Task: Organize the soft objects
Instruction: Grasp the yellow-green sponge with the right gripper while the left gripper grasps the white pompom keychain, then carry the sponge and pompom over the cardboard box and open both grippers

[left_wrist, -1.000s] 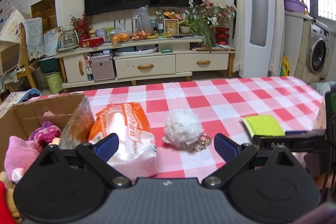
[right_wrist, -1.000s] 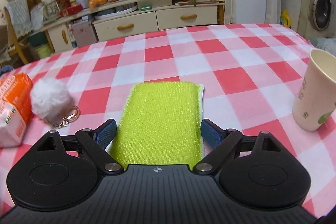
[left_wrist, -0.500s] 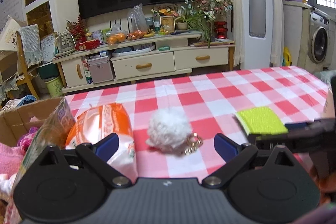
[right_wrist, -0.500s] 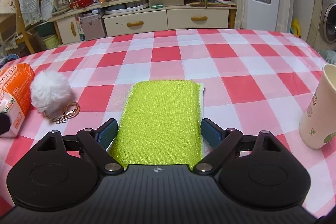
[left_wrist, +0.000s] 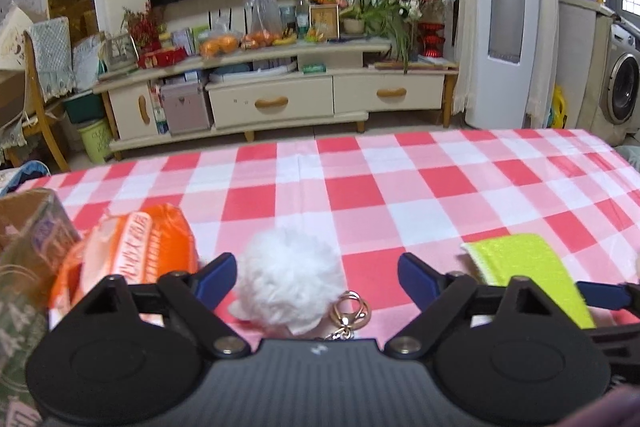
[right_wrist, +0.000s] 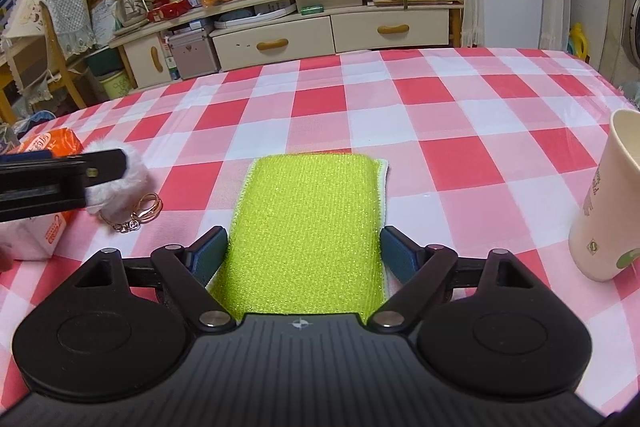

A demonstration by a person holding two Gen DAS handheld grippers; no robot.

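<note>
A white fluffy pompom keychain [left_wrist: 290, 279] with a gold clasp lies on the red-checked tablecloth [left_wrist: 400, 187]. My left gripper [left_wrist: 316, 273] straddles it and its jaws are closing. The left pad is at the fluff and the right pad stands clear of it. In the right wrist view a left gripper finger [right_wrist: 104, 163] covers part of the pompom [right_wrist: 128, 187]. A yellow-green sponge cloth [right_wrist: 308, 227] lies flat between the fingers of my right gripper [right_wrist: 302, 247]. Its pads sit at the cloth's side edges with no visible squeeze. The cloth [left_wrist: 528, 267] also shows at the right of the left wrist view.
An orange tissue pack [left_wrist: 136, 247] lies just left of the pompom. A cardboard box [left_wrist: 20, 207] with a printed bag [left_wrist: 24, 291] leaning on it stands at the far left. A paper cup [right_wrist: 608, 203] stands right of the cloth. Beyond the table's far edge is a TV cabinet.
My left gripper moved right and forward, from over the tissue pack to around the pompom, and its jaws narrowed. The box slid to the frame's left edge. The right gripper stayed over the cloth.
</note>
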